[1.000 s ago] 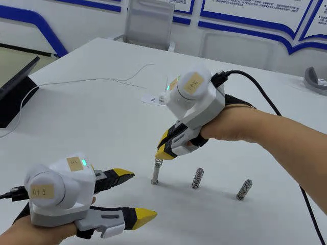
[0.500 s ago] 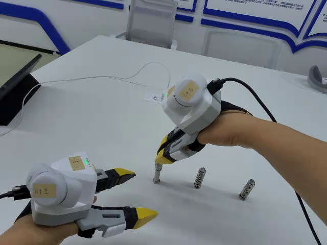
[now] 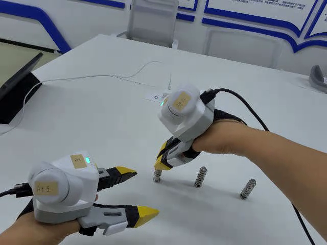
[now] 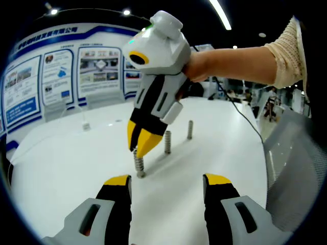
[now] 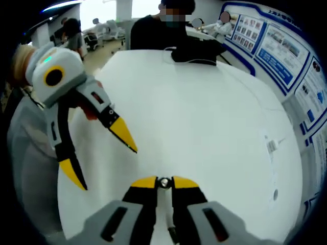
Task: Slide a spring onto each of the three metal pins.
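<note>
Right gripper (image 3: 162, 164) is pinched in tight around the top of the leftmost pin (image 3: 157, 176). In the right gripper view you can see the pin's round end sitting right between the yellow tips. From the left gripper view those tips are just above the spring (image 4: 138, 162) coiled on that pin, close enough that I can't tell if they touch it.

Left gripper (image 3: 137, 193) is spread wide and holding nothing. It hangs above the white table (image 3: 102, 117) a bit to the left of that pin, aimed at it.

Writing: each gripper has tan stickers (image 3: 180, 101) with handwritten marks, two on the left one and one on the right, but they're too scrawly to read. The wall posters (image 4: 99, 64) have blue borders and a headline in Chinese characters, too small to make out. There's also a green light (image 3: 85, 160) on the left gripper.

Count: two grippers and three pins standing in a row, with the middle pin (image 3: 200, 176) and the far-right pin (image 3: 248, 188) beside the leftmost one. Three springs, one on each pin. One thin cable (image 3: 92, 78) trails across the table behind.
</note>
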A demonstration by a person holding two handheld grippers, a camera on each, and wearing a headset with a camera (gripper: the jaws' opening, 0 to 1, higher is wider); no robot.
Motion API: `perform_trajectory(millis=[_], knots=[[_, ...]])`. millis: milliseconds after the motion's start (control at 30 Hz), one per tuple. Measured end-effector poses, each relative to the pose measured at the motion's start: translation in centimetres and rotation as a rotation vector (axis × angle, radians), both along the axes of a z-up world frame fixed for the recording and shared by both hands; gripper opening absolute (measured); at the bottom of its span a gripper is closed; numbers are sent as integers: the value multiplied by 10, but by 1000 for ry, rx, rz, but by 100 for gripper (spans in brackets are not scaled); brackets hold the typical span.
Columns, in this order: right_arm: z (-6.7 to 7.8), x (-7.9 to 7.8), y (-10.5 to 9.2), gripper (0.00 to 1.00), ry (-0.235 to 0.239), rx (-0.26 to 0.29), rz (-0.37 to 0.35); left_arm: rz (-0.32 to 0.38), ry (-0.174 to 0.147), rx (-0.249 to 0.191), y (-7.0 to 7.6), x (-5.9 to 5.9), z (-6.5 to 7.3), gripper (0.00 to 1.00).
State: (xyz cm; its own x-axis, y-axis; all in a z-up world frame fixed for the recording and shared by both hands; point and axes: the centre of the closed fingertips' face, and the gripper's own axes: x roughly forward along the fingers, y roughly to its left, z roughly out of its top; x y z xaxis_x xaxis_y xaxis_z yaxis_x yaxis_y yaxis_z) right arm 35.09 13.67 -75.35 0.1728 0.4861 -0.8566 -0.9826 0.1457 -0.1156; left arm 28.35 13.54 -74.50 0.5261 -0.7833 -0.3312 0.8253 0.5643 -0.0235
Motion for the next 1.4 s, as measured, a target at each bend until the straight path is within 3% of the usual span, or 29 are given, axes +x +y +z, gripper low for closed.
perform_trajectory(millis=[600,700,1033,1400], knots=[[-17,-2,-5,12,17,-26,-23,2,2,-2,0,2,0,58],[-20,-4,-6,18,21,-30,-15,2,0,-2,1,3,1,58],[6,-10,-16,22,-25,34,-39,3,4,-1,2,4,-1,58],[48,-21,-31,24,-100,178,-99,0,-1,-3,-2,5,1,60]])
